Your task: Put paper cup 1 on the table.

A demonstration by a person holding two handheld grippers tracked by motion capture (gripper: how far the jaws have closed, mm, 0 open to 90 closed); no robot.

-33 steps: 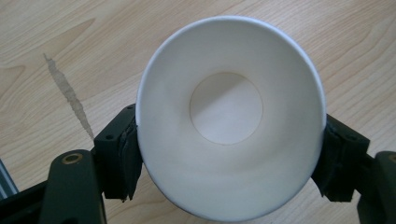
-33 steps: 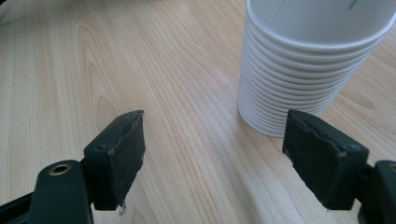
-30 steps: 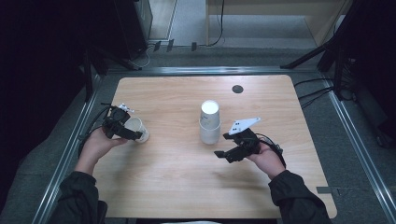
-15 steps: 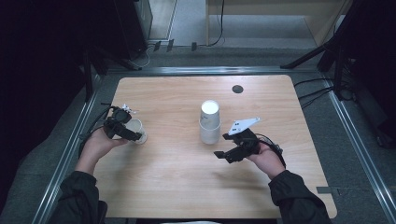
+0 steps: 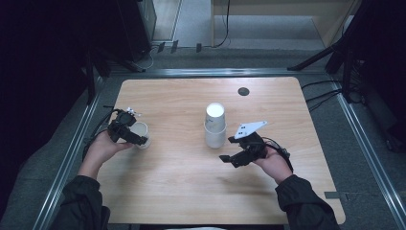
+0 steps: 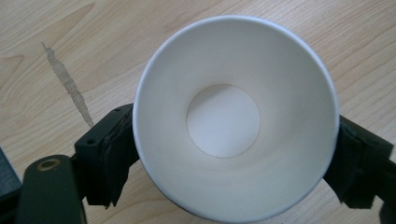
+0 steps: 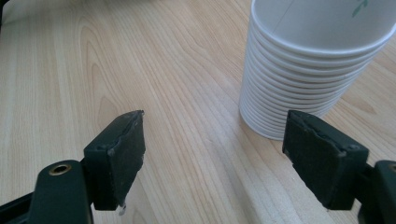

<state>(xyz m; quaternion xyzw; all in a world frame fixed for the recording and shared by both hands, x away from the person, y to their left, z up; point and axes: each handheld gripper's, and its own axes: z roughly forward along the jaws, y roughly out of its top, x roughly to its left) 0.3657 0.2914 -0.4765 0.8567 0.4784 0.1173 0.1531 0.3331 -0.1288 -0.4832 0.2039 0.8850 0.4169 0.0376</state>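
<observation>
A single white paper cup (image 5: 140, 129) stands upright on the left side of the wooden table (image 5: 182, 191). My left gripper (image 5: 138, 137) reaches around it from the left. Its jaws have just been opening and stand either side of the cup (image 6: 224, 121), whose round rim is undeformed. A tall stack of white paper cups (image 5: 215, 127) stands upside down at mid-table. My right gripper (image 5: 226, 149) rests just right of and below the stack, open, with nothing between its jaws. In the right gripper view the stack (image 7: 308, 70) sits ahead of the right jaw, apart from my right gripper (image 7: 215, 140).
A small black round grommet (image 5: 243, 91) sits near the table's far edge. Metal rails (image 5: 72, 158) run along the table's sides, with cables on the floor behind.
Both hands, the single cup and the stack keep their places. Any widening of the left jaws is too small to make out in the high view.
</observation>
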